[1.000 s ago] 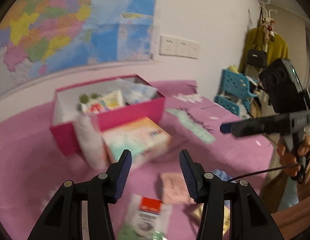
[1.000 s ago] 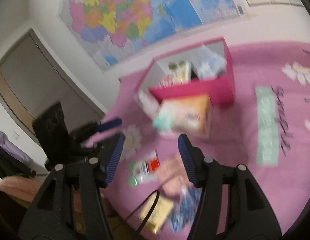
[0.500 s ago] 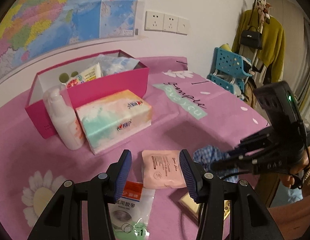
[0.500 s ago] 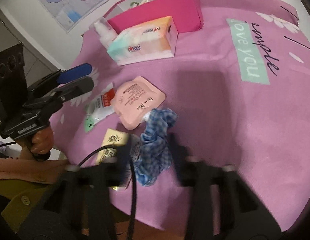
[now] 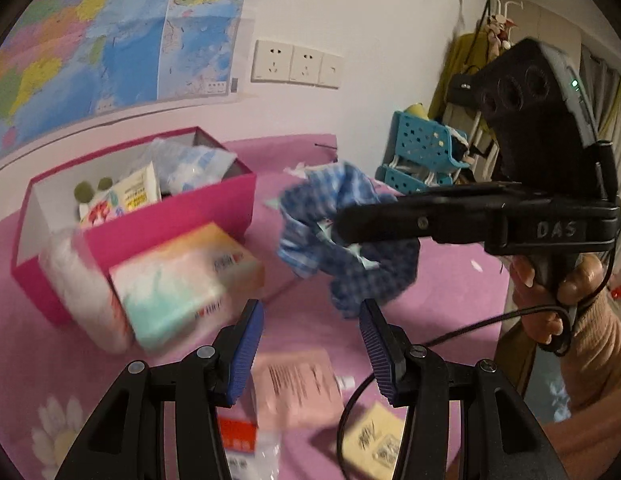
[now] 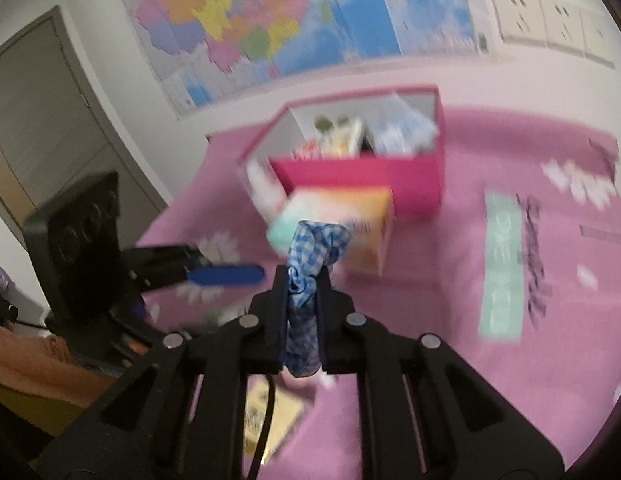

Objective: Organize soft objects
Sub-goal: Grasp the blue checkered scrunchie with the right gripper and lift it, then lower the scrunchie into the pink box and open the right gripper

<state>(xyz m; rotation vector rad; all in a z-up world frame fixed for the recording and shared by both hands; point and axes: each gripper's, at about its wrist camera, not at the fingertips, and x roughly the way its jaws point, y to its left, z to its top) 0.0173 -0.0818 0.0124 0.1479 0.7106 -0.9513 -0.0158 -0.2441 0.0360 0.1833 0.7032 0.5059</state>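
Note:
My right gripper [image 6: 303, 280] is shut on a blue checked scrunchie [image 6: 310, 256] and holds it in the air above the pink tablecloth; in the left wrist view the right gripper [image 5: 342, 224] and the scrunchie [image 5: 342, 240] hang to the right of the pink box [image 5: 158, 220]. My left gripper [image 5: 310, 340] is open and empty, low over the near table. A pink sachet [image 5: 294, 388], a yellow packet [image 5: 374, 448] and a red-and-white packet [image 5: 242, 440] lie below it.
A tissue pack [image 5: 182, 284] and a white bottle [image 5: 78, 284] stand in front of the pink box [image 6: 358, 176], which holds several packets. A map and wall sockets [image 5: 294, 64] are behind. A blue plastic rack [image 5: 422, 156] stands right of the table.
My right gripper has shut on the scrunchie and lifted it off the table toward the box. My left gripper has stayed open and tilted a little upward.

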